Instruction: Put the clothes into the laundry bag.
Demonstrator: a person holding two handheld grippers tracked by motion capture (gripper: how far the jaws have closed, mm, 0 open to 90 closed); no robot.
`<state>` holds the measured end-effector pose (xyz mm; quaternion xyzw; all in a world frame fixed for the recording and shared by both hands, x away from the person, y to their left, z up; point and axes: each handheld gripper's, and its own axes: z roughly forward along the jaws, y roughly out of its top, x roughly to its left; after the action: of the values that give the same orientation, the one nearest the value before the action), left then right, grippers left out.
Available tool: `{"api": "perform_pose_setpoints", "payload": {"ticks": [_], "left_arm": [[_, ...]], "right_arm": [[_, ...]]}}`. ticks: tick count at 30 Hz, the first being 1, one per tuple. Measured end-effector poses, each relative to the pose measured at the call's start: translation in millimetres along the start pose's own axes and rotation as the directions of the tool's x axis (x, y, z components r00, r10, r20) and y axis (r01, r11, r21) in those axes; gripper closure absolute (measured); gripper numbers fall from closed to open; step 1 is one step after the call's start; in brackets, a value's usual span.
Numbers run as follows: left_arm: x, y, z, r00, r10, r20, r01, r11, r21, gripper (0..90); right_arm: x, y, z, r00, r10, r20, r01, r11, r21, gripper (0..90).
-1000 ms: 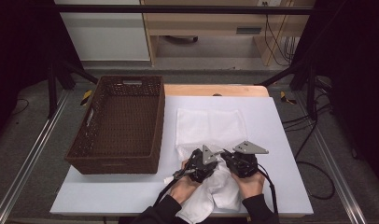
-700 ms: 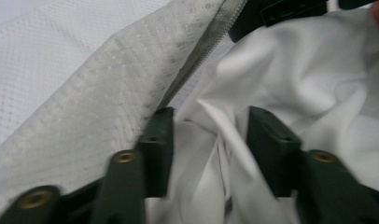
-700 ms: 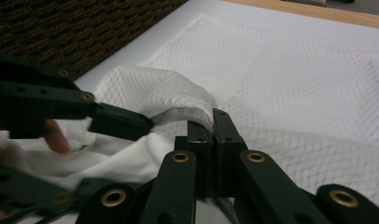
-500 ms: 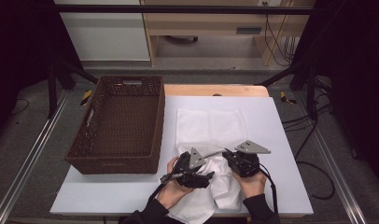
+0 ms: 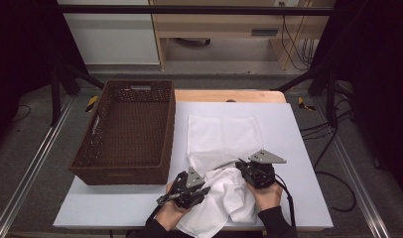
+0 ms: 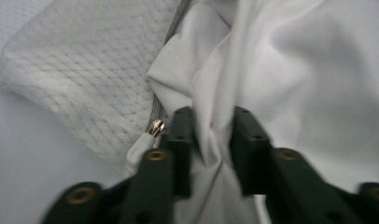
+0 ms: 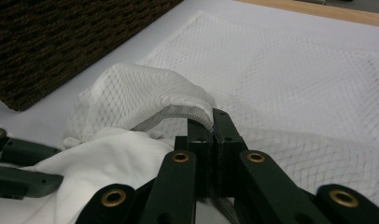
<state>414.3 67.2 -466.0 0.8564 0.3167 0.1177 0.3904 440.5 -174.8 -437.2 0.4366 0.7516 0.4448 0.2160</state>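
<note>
Both grippers are black: the left gripper (image 5: 187, 187) and right gripper (image 5: 255, 172) each carry a grey three-cornered plate, brass-coloured rivets at the jaw links (clearest in the gripper views), trailing black cables, and dark sleeves (image 5: 275, 222).

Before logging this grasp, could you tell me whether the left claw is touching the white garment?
Touching. The left gripper view shows the left claw shut on a bunched fold of the white garment, cloth pressed between both jaws.

No readable text anywhere (labels, brands, numbers).
</note>
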Motion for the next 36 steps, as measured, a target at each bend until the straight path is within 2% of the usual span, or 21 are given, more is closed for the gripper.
{"api": "perform_pose_setpoints", "payload": {"ticks": [2,6,9,13,17,19,21,27,30,33,36], "left_arm": [[-3.6,3.1,-1.7,0.9996,0.019,-0.02,-0.019,0.9998,0.003,81.0],[-11.7,13.5,-7.9,0.9986,0.049,-0.019,-0.05,0.9979,-0.041,81.9],[-16.9,26.0,-13.0,0.9984,0.057,0.004,-0.056,0.9944,-0.089,81.8],[-23.3,40.4,-11.1,0.9981,0.057,0.022,-0.054,0.9896,-0.133,81.6],[-31.5,52.3,6.6,0.9964,0.085,0.003,-0.084,0.9886,-0.125,81.3],[-32.2,55.8,19.2,0.997,0.078,0.002,-0.077,0.9906,-0.113,81.0],[-31.3,58.1,32.2,0.9975,0.07,0.003,-0.07,0.9921,-0.104,80.8],[-19.5,57.8,66.6,0.9961,0.064,-0.06,-0.067,0.9964,-0.052,77.5],[-15.4,58.3,67.5,0.9967,0.052,-0.062,-0.055,0.9972,-0.051,74.2],[-17.0,57.8,61.8,0.9957,0.047,-0.079,-0.052,0.9974,-0.051,65.3],[-16.4,55.8,48.4,0.9981,0.038,-0.048,-0.042,0.9965,-0.073,53.2]], "right_arm": [[-0.3,-0.2,0.7,1.0,-0.004,-0.002,0.004,1.0,0.002,87.8],[0.7,-0.6,1.6,1.0,-0.003,0.0,0.003,1.0,0.005,87.8],[0.3,-0.7,1.8,1.0,-0.004,-0.001,0.004,1.0,0.005,87.8],[0.4,-0.7,1.8,1.0,-0.003,-0.003,0.003,1.0,0.005,87.8],[0.8,-0.8,1.9,1.0,-0.003,-0.004,0.003,1.0,0.006,87.8],[0.1,-0.5,1.4,1.0,0.001,-0.005,-0.001,1.0,0.003,87.8],[-0.1,-0.1,0.7,1.0,0.004,-0.007,-0.004,1.0,-0.002,87.8],[-0.2,1.1,-2.4,1.0,0.002,-0.009,-0.003,1.0,-0.019,87.7],[0.8,1.6,-2.9,0.9999,0.001,-0.014,-0.001,1.0,-0.017,87.7],[0.6,1.6,-3.5,0.9999,0.005,-0.014,-0.005,1.0,-0.015,87.7],[-0.9,1.9,-4.8,0.9999,0.002,-0.011,-0.002,1.0,-0.019,87.7]]}}
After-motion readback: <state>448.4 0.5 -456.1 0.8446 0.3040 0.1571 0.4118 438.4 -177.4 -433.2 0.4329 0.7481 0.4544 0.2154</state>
